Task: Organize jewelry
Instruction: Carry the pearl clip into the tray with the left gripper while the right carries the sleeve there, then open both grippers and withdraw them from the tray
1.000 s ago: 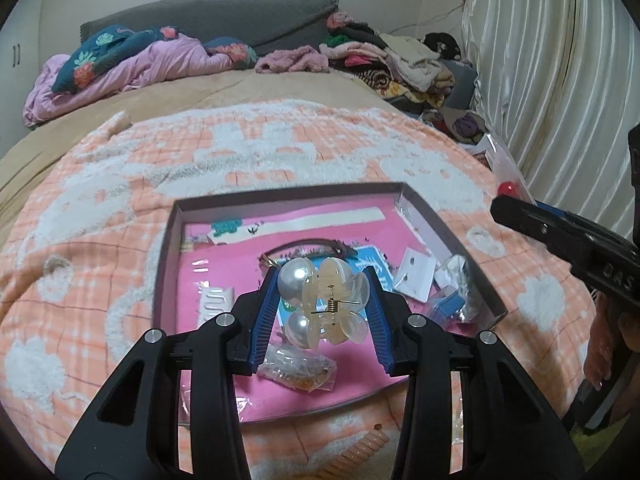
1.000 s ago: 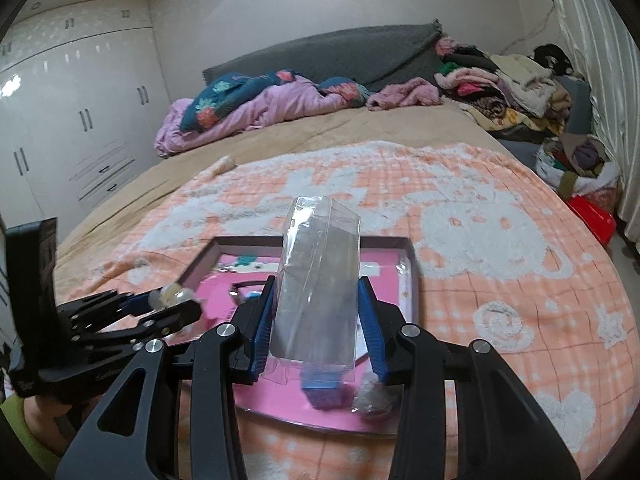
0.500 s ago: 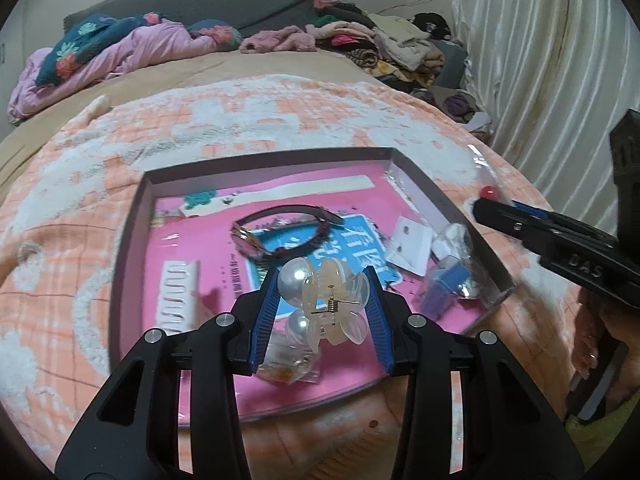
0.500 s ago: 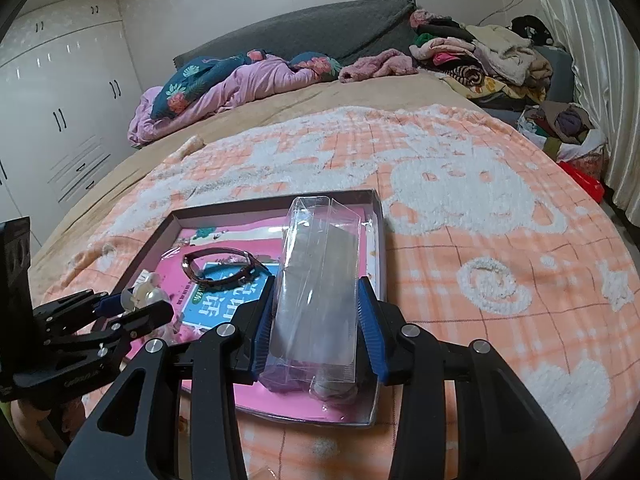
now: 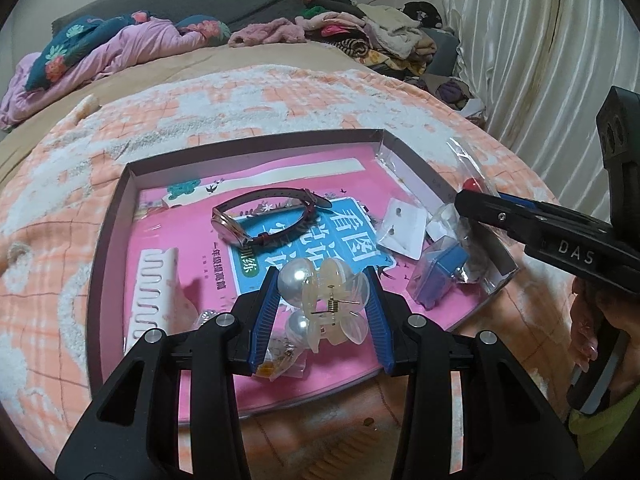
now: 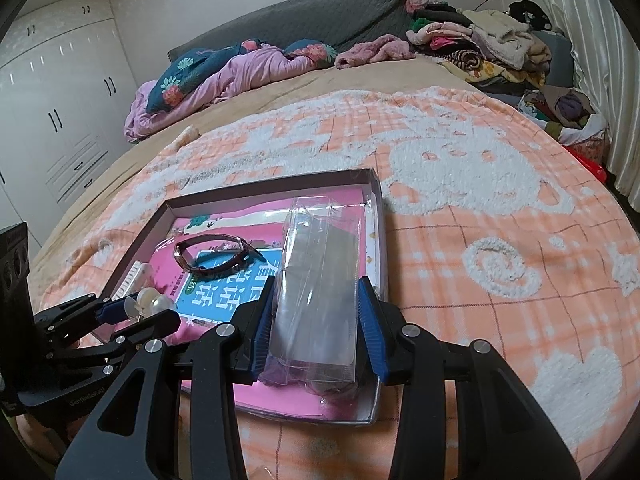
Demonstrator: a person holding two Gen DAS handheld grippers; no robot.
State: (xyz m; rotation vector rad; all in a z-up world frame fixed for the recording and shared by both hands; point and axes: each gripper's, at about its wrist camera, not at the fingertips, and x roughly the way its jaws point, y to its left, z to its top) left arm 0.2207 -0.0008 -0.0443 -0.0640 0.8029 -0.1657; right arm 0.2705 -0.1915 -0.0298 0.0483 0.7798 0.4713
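Observation:
My left gripper (image 5: pixel 322 312) is shut on a pearl hair claw clip (image 5: pixel 324 300) and holds it just above the near part of a shallow box (image 5: pixel 256 142) lined in pink. My right gripper (image 6: pixel 316 320) is shut on a clear plastic case (image 6: pixel 320 280) over the box's right side (image 6: pixel 378 216). In the box lie a watch (image 5: pixel 264 220), a white comb (image 5: pixel 154 288), an earring card (image 5: pixel 402 228), a blue jewelry box (image 5: pixel 440 276) and small bags (image 5: pixel 280 360). The right gripper also shows in the left wrist view (image 5: pixel 540 228), at the right.
The box rests on an orange and white blanket (image 6: pixel 500 208) on a bed. Rumpled bedding (image 6: pixel 240 68) and a pile of clothes (image 6: pixel 480 44) lie at the far end. A wardrobe (image 6: pixel 60 100) stands left and curtains (image 5: pixel 560 40) hang right.
Both grippers have moved forward and lower toward the box, each still holding its item. The box now looks larger and nearer in both views.

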